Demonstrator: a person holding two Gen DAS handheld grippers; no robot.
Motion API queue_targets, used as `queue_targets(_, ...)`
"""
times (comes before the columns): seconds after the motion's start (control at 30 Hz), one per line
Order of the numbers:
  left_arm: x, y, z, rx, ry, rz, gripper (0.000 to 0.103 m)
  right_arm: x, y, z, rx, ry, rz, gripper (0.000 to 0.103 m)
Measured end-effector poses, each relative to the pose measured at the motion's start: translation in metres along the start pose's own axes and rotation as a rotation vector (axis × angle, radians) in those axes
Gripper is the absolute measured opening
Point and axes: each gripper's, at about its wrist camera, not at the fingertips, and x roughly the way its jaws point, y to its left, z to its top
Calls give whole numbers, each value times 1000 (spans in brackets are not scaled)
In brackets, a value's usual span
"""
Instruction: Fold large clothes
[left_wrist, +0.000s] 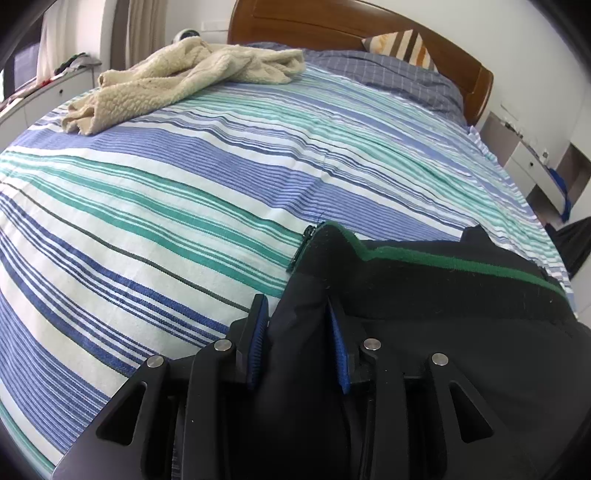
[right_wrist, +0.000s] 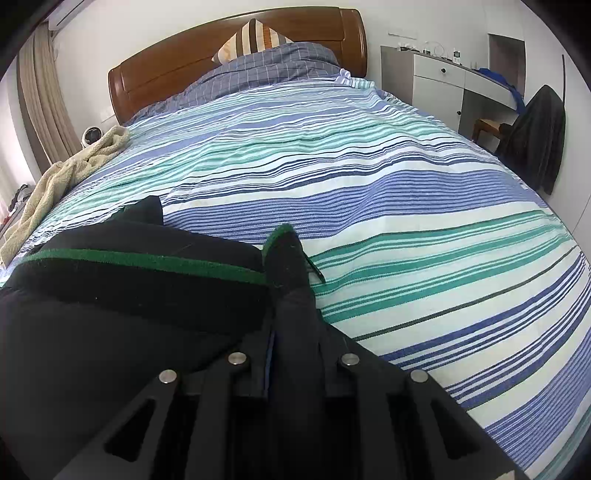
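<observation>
A black jacket (left_wrist: 424, 295) with a green-trimmed collar and a zipper lies at the near edge of the striped bed (left_wrist: 184, 177). My left gripper (left_wrist: 297, 306) is shut on the jacket's left collar corner, with cloth bunched between the blue pads. In the right wrist view the same jacket (right_wrist: 129, 288) stretches to the left. My right gripper (right_wrist: 295, 325) is shut on its right collar corner, whose green-edged tip sticks up past the fingers. The collar edge runs taut between the two grippers.
A cream fleece garment (left_wrist: 177, 81) lies bunched at the bed's far left, also in the right wrist view (right_wrist: 66, 173). Grey checked pillows (right_wrist: 266, 62) and a wooden headboard (right_wrist: 166, 62) are at the far end. A white desk (right_wrist: 450, 85) and a chair draped with dark cloth (right_wrist: 535, 133) stand right.
</observation>
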Motion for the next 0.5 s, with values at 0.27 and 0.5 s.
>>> queue_targets(0.27, 3, 3, 0, -10, 0, -9, 34, 1, -2, 1, 20, -3, 23, 18)
queue_targets(0.5, 5, 9, 0, -40, -1, -43, 35, 3, -4, 1, 29, -6, 33, 18)
